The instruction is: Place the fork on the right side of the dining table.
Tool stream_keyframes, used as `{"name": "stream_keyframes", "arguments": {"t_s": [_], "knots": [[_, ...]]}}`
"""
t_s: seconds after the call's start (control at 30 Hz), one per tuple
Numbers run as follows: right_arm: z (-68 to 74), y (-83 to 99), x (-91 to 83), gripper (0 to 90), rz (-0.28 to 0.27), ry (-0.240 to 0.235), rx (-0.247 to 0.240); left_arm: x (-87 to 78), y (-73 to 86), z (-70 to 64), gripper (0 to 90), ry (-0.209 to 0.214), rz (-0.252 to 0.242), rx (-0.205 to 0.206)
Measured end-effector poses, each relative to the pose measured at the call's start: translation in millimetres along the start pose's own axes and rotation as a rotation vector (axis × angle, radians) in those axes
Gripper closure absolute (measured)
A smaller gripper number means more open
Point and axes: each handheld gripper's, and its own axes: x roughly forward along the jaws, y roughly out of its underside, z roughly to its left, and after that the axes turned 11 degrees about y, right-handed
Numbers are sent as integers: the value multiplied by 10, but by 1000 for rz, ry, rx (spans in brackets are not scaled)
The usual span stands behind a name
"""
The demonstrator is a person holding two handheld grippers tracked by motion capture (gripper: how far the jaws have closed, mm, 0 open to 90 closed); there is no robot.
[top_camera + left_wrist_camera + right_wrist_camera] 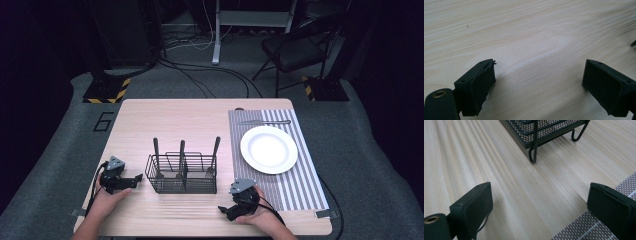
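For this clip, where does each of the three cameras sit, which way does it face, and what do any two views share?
High view: above the person's side, looking forward and down on the table; forearms, left gripper, right gripper.
Left gripper view: on the left gripper, facing bare tabletop; jaws apart.
Right gripper view: on the right gripper, facing the wire caddy; jaws apart.
Shared: caddy and striped placemat, high and right gripper views.

A pale rectangular wooden table [165,120] carries a black wire-mesh cutlery caddy [182,176] (near its middle) and a grey striped rectangular placemat [300,186] along its right side.
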Motion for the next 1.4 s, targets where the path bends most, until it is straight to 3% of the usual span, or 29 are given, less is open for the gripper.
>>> {"name": "stream_keyframes", "arguments": {"t_s": [0.47,0.67,0.93,1.07,1.23,1.4], "knots": [[-4,4,-3,62,-4,-2,-8,2,-1,1,108,-1,-1,-1],[-2,20,-36,143,-15,4,11,3,-2,1,108,1,0,-2],[1,12,-47,166,-7,2,8,8,-6,4,108,-2,-3,2],[-5,-8,-69,211,6,-7,19,8,-6,4,108,-1,-3,2],[-26,-77,-169,251,-10,8,82,8,-6,4,108,-1,-2,2],[-39,-143,-247,271,-17,14,104,8,-6,4,108,-1,-2,2]]}}
